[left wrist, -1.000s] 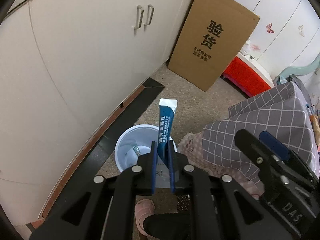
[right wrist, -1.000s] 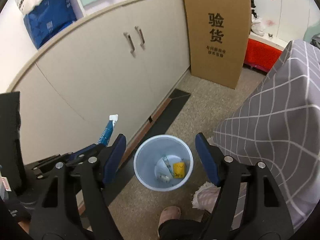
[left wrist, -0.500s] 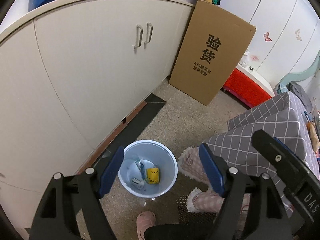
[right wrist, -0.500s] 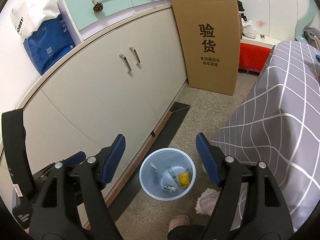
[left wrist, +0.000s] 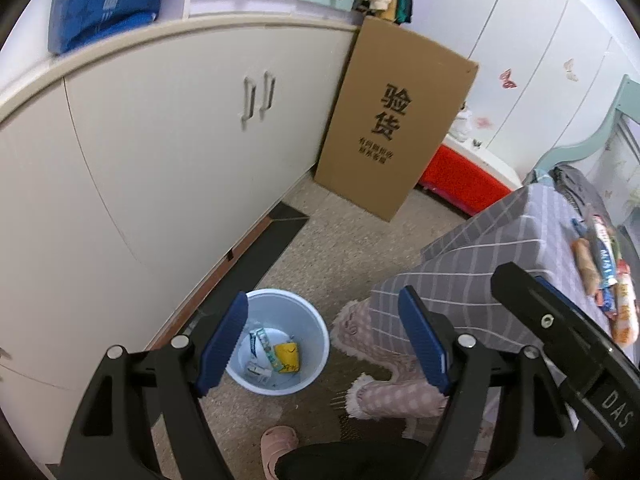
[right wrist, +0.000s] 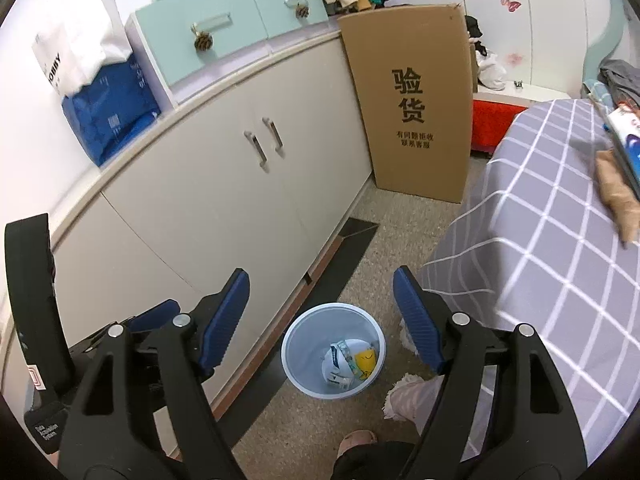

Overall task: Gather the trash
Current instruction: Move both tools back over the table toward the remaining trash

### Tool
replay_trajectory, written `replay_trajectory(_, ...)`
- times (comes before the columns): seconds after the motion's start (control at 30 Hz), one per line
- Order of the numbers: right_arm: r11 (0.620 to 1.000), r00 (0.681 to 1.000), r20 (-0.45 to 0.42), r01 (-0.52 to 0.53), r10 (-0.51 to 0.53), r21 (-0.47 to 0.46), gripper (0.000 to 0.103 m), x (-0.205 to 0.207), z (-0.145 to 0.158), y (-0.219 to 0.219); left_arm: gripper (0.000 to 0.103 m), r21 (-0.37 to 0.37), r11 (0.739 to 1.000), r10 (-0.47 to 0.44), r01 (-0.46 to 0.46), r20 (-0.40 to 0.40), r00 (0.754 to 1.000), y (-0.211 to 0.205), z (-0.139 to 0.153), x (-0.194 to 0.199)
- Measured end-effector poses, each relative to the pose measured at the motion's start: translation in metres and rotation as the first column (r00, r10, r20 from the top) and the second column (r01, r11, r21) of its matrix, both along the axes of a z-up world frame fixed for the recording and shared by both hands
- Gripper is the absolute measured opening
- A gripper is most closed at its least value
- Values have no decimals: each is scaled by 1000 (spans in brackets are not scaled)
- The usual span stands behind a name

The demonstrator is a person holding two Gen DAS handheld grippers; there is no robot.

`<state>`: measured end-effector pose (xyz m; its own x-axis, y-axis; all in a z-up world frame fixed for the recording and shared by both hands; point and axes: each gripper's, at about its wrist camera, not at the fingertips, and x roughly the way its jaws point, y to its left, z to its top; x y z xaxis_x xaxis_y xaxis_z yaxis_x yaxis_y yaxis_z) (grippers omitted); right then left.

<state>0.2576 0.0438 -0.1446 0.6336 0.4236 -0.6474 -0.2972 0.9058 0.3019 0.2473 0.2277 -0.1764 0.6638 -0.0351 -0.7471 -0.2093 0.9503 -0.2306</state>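
A pale blue bin (left wrist: 314, 330) stands on the floor by the cabinets. A yellow wrapper (left wrist: 287, 356), a blue-and-white sachet (left wrist: 262, 339) and other scraps lie in it. High above the bin, my left gripper (left wrist: 323, 295) is open with nothing between its blue pads. My right gripper (right wrist: 321, 273) is also open and empty, with the bin (right wrist: 303, 344) below it. Each gripper shows at the edge of the other's view: the right gripper's black body (left wrist: 560, 344) and the left gripper's pad (right wrist: 152, 320). More wrappers (left wrist: 600, 268) lie on the grey checked tablecloth (right wrist: 540, 240).
Cream cabinets (left wrist: 180, 140) run along the left. A tall cardboard box (left wrist: 392, 132) leans at their far end, with a red box (left wrist: 460, 176) behind it. Pink slippers (left wrist: 384, 396) and a person's foot (left wrist: 278, 444) are on the floor beside the bin.
The left gripper opened and let go of the blue sachet, which now lies in the bin. Both grippers have risen away from the bin, so more of the room shows.
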Motion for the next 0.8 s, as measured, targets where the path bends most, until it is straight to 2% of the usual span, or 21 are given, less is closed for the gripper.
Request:
replay_trajectory(0.27,998,997,58,49,-51,41,76,-22,33,-44,76,24,997,-69,68,71,995,-43,40,-18)
replay_trajectory(0.43,993,990,76,113,-115,36,76,-35,45,-87,76,47,989,-144,141,90,985,-90,56,-19)
replay_trajectory(0.67,964,958,107,265,-266,19,76,-52,56,-173,78,100,956,-284,275,87,955,-173,66,-15)
replay_trajectory(0.8,920,912,128,393,-389,-6,76,-60,59,-230,78,110,927,-367,357,79,927,-223,67,-9)
